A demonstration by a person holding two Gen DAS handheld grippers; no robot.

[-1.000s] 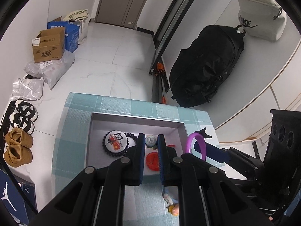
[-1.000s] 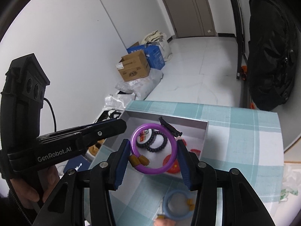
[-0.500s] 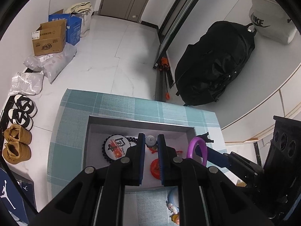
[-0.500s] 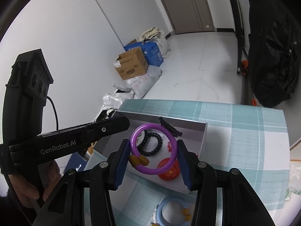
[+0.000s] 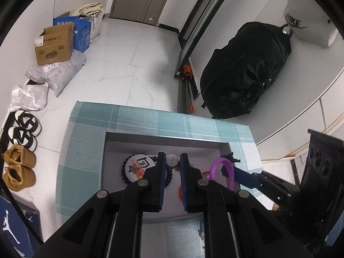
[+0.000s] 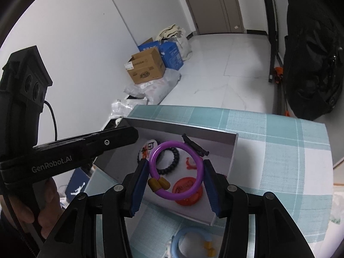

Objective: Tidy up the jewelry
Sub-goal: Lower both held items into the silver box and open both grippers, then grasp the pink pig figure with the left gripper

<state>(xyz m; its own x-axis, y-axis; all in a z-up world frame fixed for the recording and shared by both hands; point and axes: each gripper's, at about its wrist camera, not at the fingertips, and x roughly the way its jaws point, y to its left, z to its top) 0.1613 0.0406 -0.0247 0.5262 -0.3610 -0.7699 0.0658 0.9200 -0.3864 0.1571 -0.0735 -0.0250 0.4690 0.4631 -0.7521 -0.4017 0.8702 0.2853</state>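
The right gripper [image 6: 176,180] is clamping a purple ring bracelet [image 6: 175,172] between its two blue pads, holding it above the open white box [image 6: 233,150], over the box's near right part; two small amber beads on the bracelet are sitting against the left pad. The same bracelet [image 5: 222,169] is showing edge-on in the left wrist view, over the right end of the box [image 5: 167,138]. The left gripper [image 5: 173,167] is hovering over the middle of the box with its fingers set narrowly apart and nothing between them. Inside the box, a black bead bracelet [image 6: 169,161] is lying beside a round white badge [image 5: 138,167], a small grey capped piece [image 5: 172,161] is sitting behind them, and a red disc [image 6: 187,195] is lying near the front wall. A pale blue ring [image 6: 189,243] is resting on the teal checked tablecloth [image 6: 279,150] just outside the box's near edge
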